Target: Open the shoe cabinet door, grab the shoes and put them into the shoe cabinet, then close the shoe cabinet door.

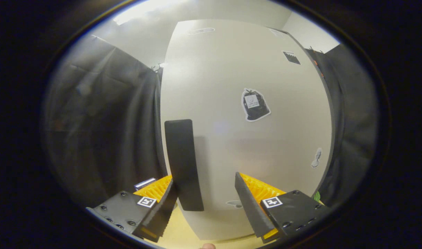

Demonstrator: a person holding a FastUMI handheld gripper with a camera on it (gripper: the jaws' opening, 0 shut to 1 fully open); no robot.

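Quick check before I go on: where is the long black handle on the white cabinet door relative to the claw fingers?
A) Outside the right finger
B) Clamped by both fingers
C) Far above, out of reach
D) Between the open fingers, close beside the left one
D: the long black handle on the white cabinet door stands between the spread fingers of the claw, right beside the left finger; the right finger is well apart from it.

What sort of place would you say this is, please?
Probably a cloth-walled test booth: black cloth hangs beside a white shoe cabinet door with stickers; the open claw straddles its black handle.
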